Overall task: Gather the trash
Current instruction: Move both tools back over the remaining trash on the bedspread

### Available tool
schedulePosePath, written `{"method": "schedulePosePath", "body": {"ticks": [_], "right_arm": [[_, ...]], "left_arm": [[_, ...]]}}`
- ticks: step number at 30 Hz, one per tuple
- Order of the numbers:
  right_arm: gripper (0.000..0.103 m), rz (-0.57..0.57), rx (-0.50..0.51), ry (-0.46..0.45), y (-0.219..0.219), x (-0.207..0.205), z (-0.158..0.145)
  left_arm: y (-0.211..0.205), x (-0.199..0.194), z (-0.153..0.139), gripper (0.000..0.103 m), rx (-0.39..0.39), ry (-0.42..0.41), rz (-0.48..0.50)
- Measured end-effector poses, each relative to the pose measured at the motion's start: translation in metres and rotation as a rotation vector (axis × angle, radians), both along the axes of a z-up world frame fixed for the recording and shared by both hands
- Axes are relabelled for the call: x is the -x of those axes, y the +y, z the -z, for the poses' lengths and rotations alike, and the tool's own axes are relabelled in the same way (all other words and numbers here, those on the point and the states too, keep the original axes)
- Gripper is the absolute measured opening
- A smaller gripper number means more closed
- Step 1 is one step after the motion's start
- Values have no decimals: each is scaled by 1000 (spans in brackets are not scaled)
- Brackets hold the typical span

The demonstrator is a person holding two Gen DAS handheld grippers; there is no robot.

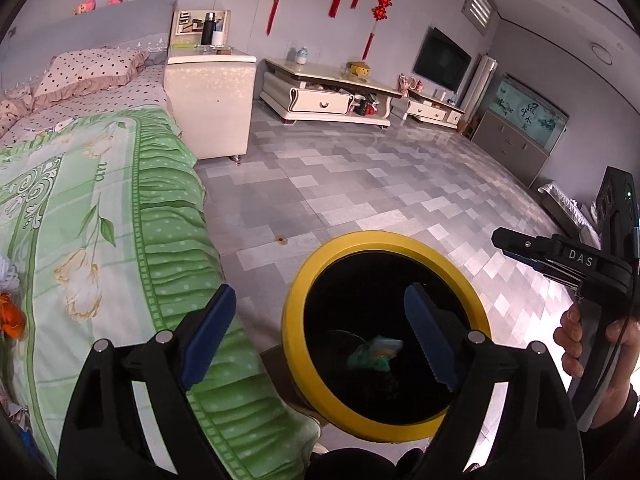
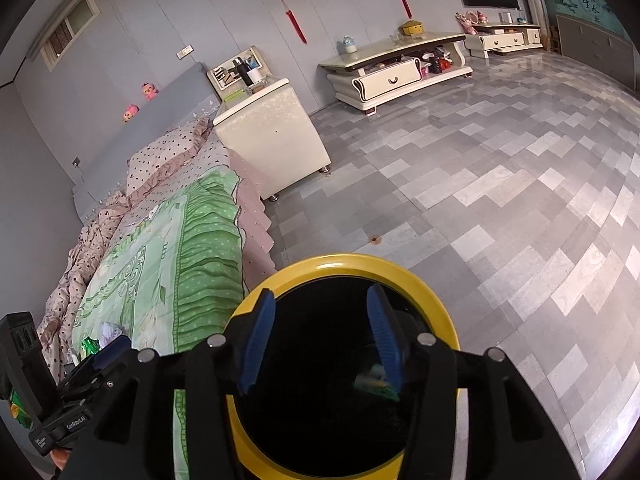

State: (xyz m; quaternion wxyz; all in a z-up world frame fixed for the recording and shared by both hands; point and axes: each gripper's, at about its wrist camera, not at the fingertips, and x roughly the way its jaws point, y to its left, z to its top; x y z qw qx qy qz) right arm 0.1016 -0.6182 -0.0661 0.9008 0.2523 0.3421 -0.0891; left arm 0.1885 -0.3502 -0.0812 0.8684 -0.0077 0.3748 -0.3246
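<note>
Hovering over yellow-rimmed bin (image 2: pixel 432 276), both tools spread, right tool (image 2: pixel 316 336), left tool (image 1: pixel 320 328), grey tiled floor (image 1: pixel 380 184), green bedspread (image 1: pixel 120 216)

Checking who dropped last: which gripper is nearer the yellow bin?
Right. The right gripper hangs directly over the yellow bin, fingers open; the left gripper straddles its bed-side rim, also open.

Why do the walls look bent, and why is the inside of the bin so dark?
Left wrist view: fisheye lens curves walls and floor, corners fade to black; the bin interior is deep shadow, only a green wrapper showing. Right wrist view: same bending, window glare on the floor tiles, wrapper dim and soft.
</note>
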Motion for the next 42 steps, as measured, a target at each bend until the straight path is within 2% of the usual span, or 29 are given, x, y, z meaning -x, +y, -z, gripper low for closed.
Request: {"method": "schedulePosePath", "body": {"ticks": [7,16,27,38,42], "right_arm": [[57,-75,6,-21,34,-10,-7],[64,-224,68,-57,111,-39,-36],[65,-416,77,-87,216,-91,-56],[65,-575,50,-59,315,-163,-53],[65,-618,44,-41,347,-187,-43]], "left_arm": [[62,1,-14,88,-8,-48,-101],[158,6,-37,91,-25,-108,-241],[281,-10,-49,91,-72,-136,-451],[398,-51,-30,91,-107,-86,-674],[422,-68,-21,91,-115,-62,-733]]}}
